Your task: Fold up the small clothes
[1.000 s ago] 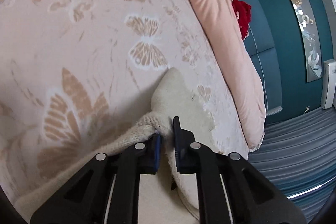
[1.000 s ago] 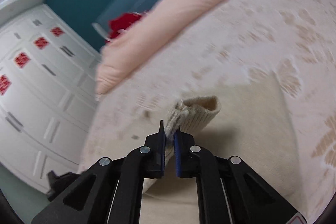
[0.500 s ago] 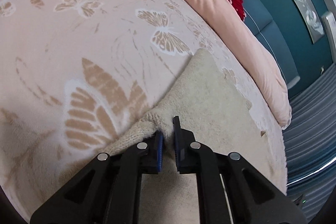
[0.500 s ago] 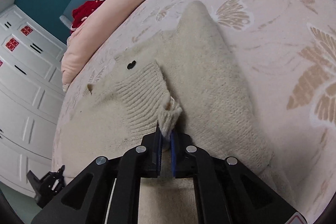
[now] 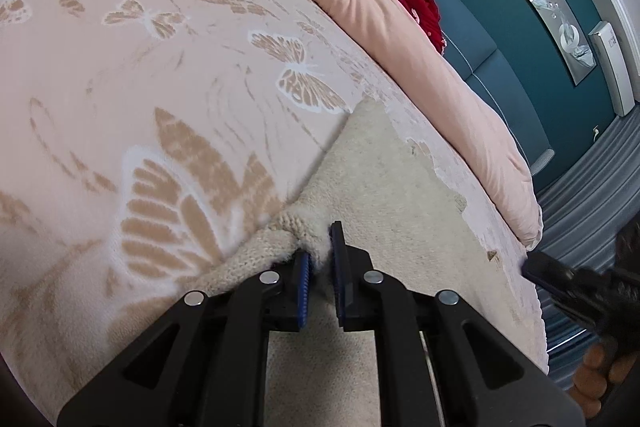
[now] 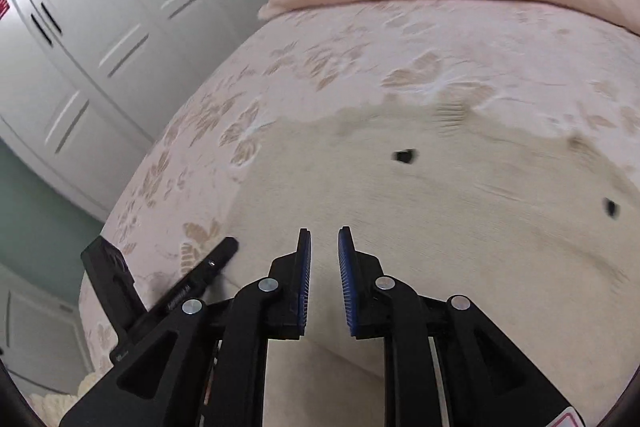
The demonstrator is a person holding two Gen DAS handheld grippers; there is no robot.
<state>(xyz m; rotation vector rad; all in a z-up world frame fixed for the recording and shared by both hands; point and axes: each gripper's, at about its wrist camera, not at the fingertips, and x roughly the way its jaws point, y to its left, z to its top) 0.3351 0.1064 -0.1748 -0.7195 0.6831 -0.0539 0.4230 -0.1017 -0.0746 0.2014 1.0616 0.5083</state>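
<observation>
Two hand-held grippers: left hand-held gripper [image 5: 318, 247] clenched on cream knitted garment's [image 5: 392, 187] ribbed edge; right hand-held gripper [image 6: 323, 247] opening, nothing between its jaws. Garment lies spread ahead on butterfly-patterned bed [image 5: 120, 67]; soft, limp, light; pinch hems.

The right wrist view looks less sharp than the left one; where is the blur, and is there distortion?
Right wrist view: motion smear on the cream knitted garment and the pink butterfly-patterned blanket; the black gripper stays crisp. Left wrist view: mostly sharp, soft only near the edges. Both views: fisheye bending and dark corners.
</observation>
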